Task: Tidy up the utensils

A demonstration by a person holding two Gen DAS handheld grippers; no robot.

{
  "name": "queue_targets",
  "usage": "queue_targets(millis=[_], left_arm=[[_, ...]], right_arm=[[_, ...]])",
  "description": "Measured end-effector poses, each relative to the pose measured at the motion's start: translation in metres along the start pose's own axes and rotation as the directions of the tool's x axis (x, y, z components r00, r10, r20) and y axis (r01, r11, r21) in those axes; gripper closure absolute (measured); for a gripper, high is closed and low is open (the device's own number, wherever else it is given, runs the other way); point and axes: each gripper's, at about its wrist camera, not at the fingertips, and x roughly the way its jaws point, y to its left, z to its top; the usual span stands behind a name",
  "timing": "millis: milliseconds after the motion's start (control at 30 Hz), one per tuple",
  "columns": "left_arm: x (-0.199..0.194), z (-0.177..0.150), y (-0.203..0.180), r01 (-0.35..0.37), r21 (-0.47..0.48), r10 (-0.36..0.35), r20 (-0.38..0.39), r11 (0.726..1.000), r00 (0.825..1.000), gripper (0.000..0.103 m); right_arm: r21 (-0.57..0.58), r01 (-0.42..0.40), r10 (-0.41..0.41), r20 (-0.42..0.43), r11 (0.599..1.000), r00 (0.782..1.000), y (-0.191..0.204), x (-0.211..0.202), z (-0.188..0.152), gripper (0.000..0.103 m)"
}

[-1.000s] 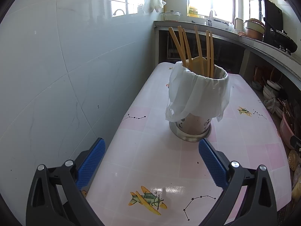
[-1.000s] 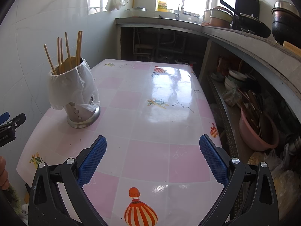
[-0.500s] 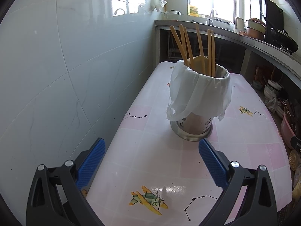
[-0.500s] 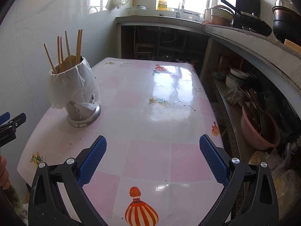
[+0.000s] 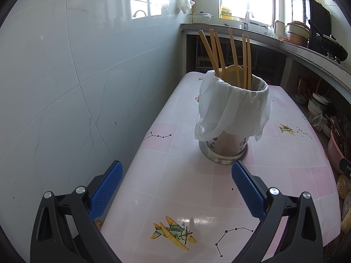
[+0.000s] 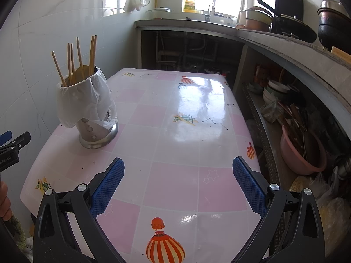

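Observation:
A steel utensil holder (image 5: 226,145) lined with a white plastic bag (image 5: 234,107) stands on the pink table (image 5: 179,179) near the tiled wall. Several wooden chopsticks (image 5: 232,54) and a wooden spoon stick up out of it. My left gripper (image 5: 175,182) is open and empty, a short way in front of the holder. In the right wrist view the same holder (image 6: 96,131) with its chopsticks (image 6: 80,59) stands at the left. My right gripper (image 6: 177,182) is open and empty over the near part of the table (image 6: 175,131).
A tiled wall (image 5: 76,87) runs along the table's left side. A stone counter (image 6: 285,43) with pots and a pan lies at the back and right. Under it sit bowls (image 6: 276,89) and a pink basin (image 6: 302,151). A hand shows at the left edge (image 6: 4,199).
Both views have drifted slightly; the holder sits a touch higher and further right in the left wrist view. Both grippers stay open and empty.

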Motion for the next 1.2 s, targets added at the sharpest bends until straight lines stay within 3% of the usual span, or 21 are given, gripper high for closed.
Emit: queue_targets(millis=[1200], left_arm=[[0.0003,0.0004,-0.0014,0.000,0.003,0.000,0.000,1.000,1.000,0.006]], right_arm=[[0.002,0.001,-0.001,0.002,1.000,1.000,0.0036,-0.0006,0.0006,0.008]])
